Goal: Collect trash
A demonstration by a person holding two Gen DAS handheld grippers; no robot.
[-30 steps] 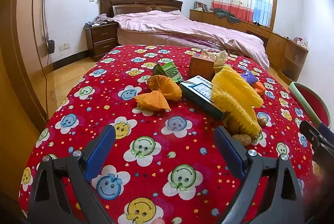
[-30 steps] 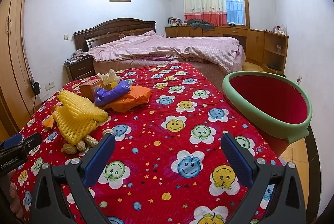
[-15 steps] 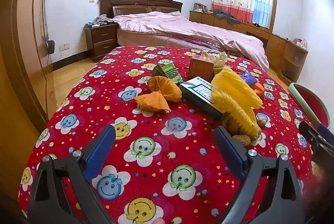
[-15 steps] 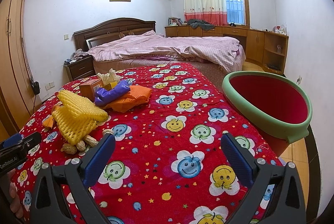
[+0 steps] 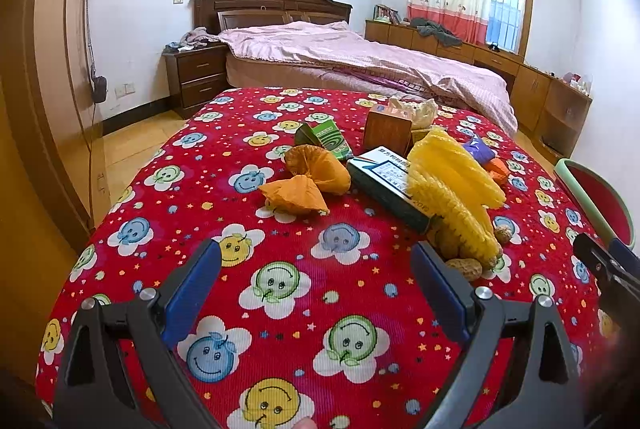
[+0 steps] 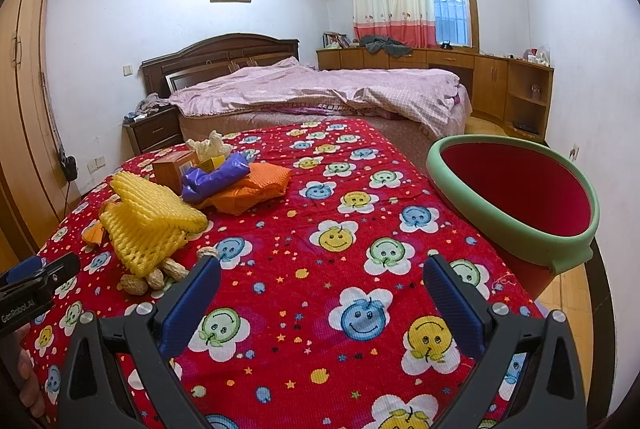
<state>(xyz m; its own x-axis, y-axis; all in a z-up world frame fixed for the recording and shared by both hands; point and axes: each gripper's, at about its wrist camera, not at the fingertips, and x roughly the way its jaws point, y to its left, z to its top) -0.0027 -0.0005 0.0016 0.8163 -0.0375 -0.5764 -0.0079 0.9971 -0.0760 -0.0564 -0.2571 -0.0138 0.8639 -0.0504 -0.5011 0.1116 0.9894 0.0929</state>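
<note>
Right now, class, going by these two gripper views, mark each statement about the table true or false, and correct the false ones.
1. Both grippers are open and hold nothing. True: the left gripper and right gripper are empty.
2. The bin already holds trash. False: the visible part of its red inside is bare.
3. Peanuts lie by the yellow foam net. True.
4. The purple wrapper lies under the orange net. False: it lies on top of the orange net.
5. The tissue box lies in the bin. False: it stands on the tablecloth.
</note>
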